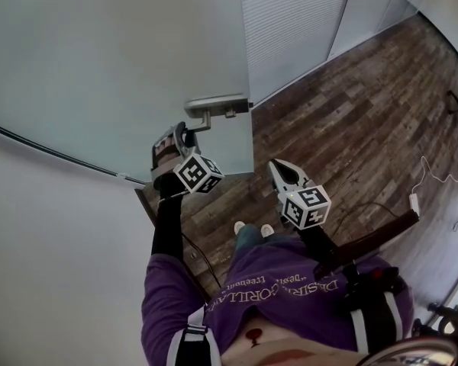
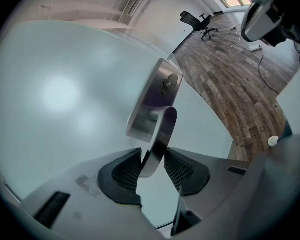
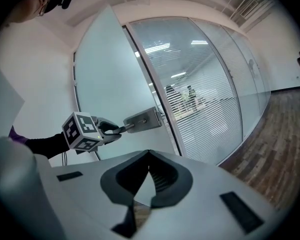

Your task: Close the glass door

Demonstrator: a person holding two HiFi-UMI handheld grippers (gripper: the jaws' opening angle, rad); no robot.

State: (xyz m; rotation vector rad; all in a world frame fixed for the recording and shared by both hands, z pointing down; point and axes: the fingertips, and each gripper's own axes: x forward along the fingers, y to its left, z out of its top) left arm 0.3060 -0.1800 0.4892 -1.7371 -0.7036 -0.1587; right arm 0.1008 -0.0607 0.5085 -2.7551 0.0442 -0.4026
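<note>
The frosted glass door (image 1: pixel 99 67) stands partly open, with a metal lock plate (image 1: pixel 217 105) and a lever handle (image 1: pixel 201 119) at its edge. My left gripper (image 1: pixel 185 130) is shut on that lever. In the left gripper view the curved lever handle (image 2: pixel 159 139) runs down between the two black pads (image 2: pixel 121 176), with the lock plate (image 2: pixel 152 101) just beyond. My right gripper (image 1: pixel 278 170) hangs in the air to the right of the door, shut and empty. The right gripper view shows its jaws (image 3: pixel 149 156) closed, and beyond them the left gripper (image 3: pixel 109 129) on the handle (image 3: pixel 127 126).
A white wall (image 1: pixel 53 235) lies left of the door. A glass wall with blinds (image 3: pixel 205 84) runs on the right. Wood flooring (image 1: pixel 351 113) stretches ahead, with cables (image 1: pixel 435 178) at the right. An office chair (image 2: pixel 199 21) stands far off.
</note>
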